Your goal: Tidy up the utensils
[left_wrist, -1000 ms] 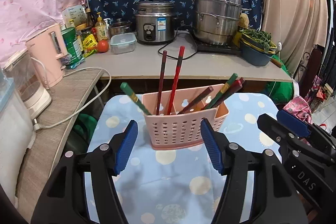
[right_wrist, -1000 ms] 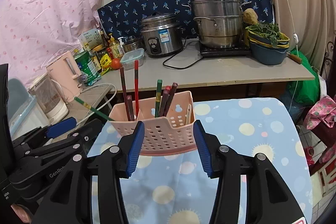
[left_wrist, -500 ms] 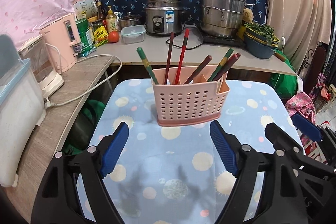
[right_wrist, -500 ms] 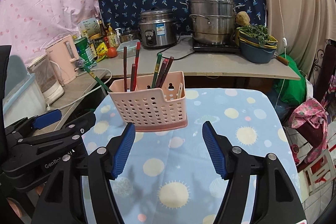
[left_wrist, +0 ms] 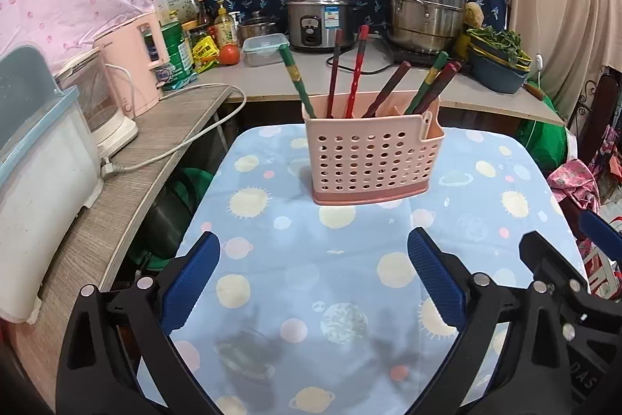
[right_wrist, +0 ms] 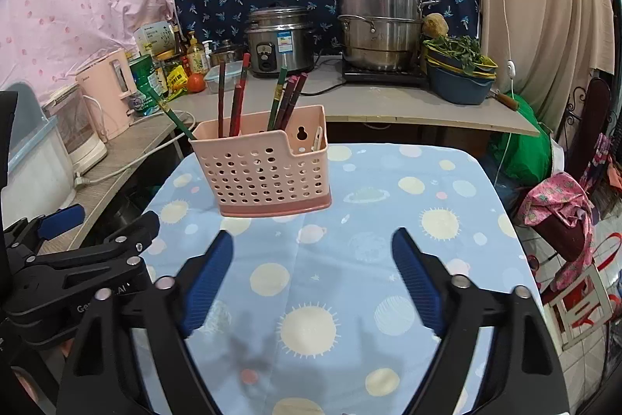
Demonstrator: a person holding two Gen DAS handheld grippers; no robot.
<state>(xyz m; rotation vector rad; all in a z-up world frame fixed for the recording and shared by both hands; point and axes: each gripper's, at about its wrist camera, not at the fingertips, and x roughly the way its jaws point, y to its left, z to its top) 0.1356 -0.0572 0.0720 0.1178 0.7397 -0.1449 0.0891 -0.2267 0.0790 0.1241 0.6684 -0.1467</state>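
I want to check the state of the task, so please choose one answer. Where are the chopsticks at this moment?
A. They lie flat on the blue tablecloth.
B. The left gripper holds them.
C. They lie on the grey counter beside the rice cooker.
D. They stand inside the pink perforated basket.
D: the chopsticks lean upright inside the pink basket, while the left gripper and the right gripper are both open and empty.

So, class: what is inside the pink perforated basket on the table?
The pink basket holds chopsticks standing on end, red, dark brown and green ones, leaning various ways. A pale utensil sits in its smaller side compartment. Their lower ends are hidden behind the basket wall.
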